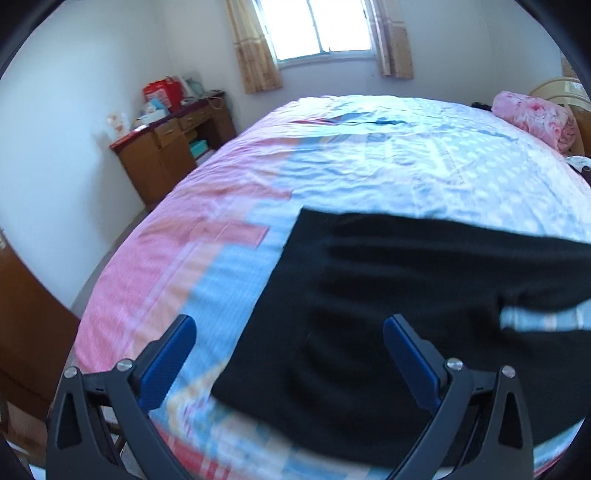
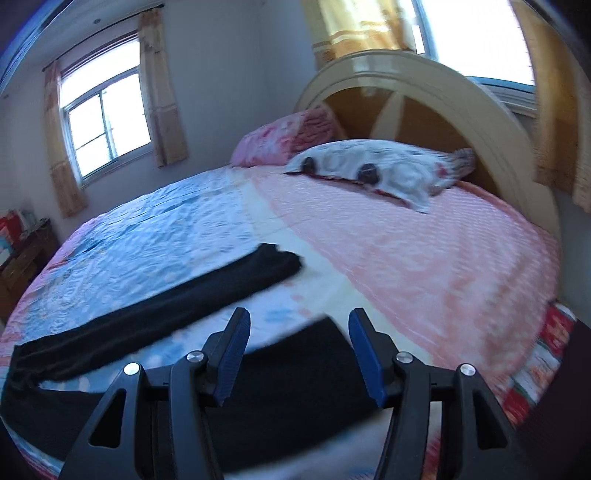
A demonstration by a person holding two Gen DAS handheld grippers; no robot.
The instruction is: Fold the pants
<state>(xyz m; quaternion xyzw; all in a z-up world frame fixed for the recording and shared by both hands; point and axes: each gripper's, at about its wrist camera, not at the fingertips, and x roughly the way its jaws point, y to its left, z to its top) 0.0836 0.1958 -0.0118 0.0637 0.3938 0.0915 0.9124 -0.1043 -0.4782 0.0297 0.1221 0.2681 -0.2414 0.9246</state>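
Note:
Black pants lie spread flat on the bed's pink and blue sheet. In the left wrist view the waist end is nearest me, and my left gripper is open and empty above its left edge. In the right wrist view the two legs run apart: one leg stretches toward the far middle, the other leg's end lies just under my right gripper, which is open and empty above it.
A pink rolled quilt and a white pillow lie by the arched headboard. A wooden desk with boxes stands left of the bed. Curtained windows are behind.

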